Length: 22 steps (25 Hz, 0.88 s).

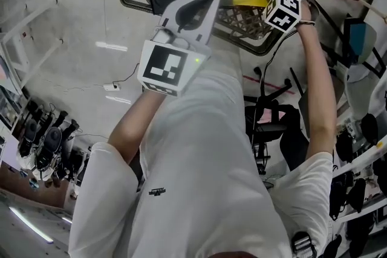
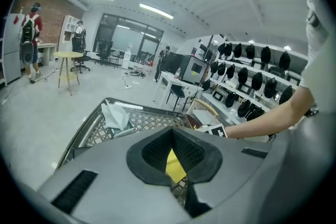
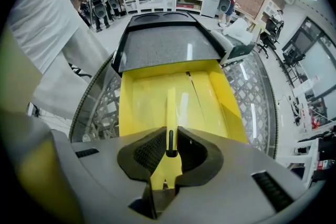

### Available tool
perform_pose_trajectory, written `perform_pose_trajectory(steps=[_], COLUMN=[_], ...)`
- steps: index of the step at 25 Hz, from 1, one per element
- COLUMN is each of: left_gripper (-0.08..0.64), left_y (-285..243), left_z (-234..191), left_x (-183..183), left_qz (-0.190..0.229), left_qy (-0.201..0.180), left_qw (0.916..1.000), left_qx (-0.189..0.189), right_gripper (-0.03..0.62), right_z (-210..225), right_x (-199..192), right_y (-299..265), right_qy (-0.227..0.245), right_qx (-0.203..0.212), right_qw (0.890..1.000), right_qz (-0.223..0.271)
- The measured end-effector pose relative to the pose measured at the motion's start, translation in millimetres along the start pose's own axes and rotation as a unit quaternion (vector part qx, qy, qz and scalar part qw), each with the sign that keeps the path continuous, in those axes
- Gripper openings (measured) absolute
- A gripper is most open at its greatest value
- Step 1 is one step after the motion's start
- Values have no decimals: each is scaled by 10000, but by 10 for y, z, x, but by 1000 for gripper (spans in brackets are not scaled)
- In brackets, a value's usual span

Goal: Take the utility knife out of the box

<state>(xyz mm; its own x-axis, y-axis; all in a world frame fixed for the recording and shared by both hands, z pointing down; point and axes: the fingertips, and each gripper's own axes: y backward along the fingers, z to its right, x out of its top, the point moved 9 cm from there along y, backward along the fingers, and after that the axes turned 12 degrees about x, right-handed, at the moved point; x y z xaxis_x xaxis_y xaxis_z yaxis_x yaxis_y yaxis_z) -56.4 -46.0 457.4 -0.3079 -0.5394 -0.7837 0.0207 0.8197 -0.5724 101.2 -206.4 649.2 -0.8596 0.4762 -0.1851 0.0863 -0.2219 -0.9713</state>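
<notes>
Carrier: a wire basket (image 3: 257,97) with a rounded metal rim, the pale floor (image 1: 66,15) under it. Directly ahead of the right tool (image 3: 168,144), an open yellow box (image 3: 152,94) lies in the basket. Beyond the box, a dark grey panel (image 3: 163,47) adjoins it. Ahead and left of the left tool (image 2: 173,149), a crumpled white cloth (image 2: 114,115) lies in the basket's corner.

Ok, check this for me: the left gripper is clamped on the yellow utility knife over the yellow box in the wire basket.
Wrong gripper. It is the right gripper that is clamped on the yellow utility knife over the yellow box in the wire basket; the right gripper view shows it between the jaws. The left gripper holds nothing.
</notes>
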Motion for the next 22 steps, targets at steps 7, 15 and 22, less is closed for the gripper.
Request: perform_pose_trajectory(steps=[7,15,22], left_gripper=[2,2,2], left_y=[282,627,942], left_z=[-118,-275,-434], left_x=[214,511,763], left_qz=[200,486,689], left_qy=[-95,-272,-266], left_qw=[9997,9983,9970], left_qx=[-87,-178,-242], right_gripper=[52,52,52], right_z=[-102,-411,-818], right_x=[154,333,573], right_y=[495,1150,1750], right_qy=[-667,-1625,-2355], right_qx=[-320,-802,-1365], right_qw=[9964,9763,9401], right_qz=[420,1184,2051])
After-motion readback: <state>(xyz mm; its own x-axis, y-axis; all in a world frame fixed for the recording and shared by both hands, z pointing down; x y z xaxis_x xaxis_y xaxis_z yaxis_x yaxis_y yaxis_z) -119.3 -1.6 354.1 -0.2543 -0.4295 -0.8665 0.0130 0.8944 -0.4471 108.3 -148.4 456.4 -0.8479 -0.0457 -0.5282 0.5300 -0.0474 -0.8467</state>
